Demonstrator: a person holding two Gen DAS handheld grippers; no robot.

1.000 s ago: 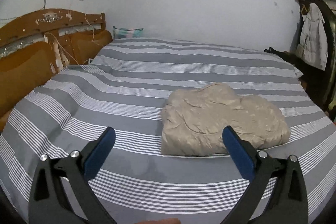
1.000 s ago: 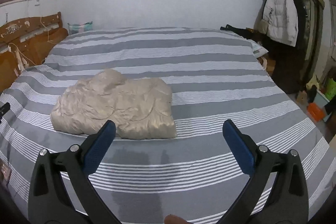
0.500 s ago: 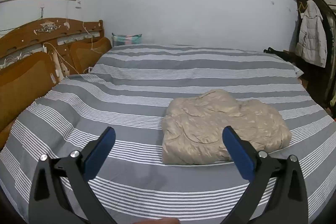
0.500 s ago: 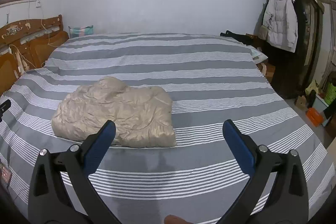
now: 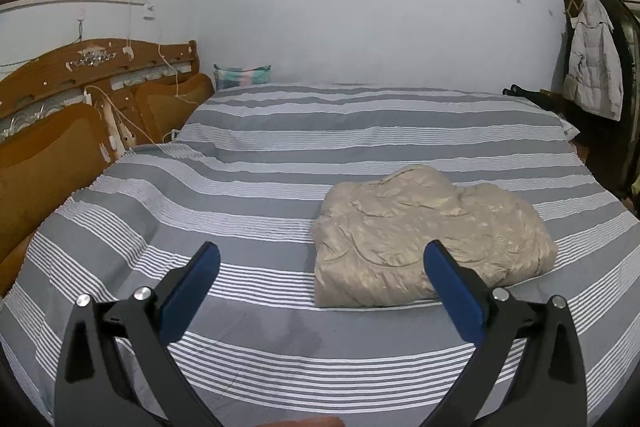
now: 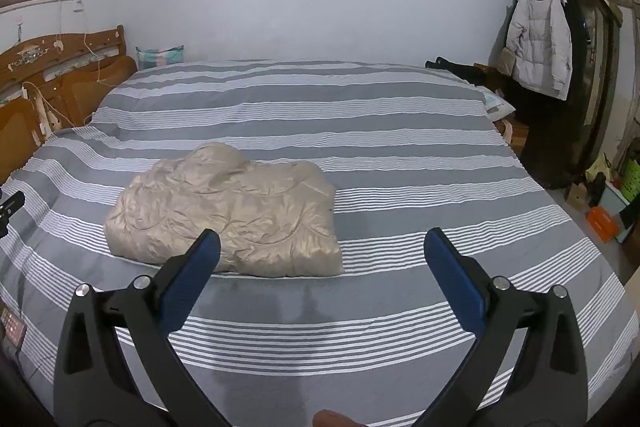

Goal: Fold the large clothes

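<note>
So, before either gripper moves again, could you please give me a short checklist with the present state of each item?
1. Left gripper open and holding nothing: ok.
2. Right gripper open and holding nothing: ok.
3. Beige padded garment lies as a compact folded bundle on the striped bed cover: ok.
4. Both grippers apart from the garment: ok.
5. Fold edges neatly aligned: cannot tell; the top is lumpy.
6. Nothing else lies on the cover near the bundle: ok.
</note>
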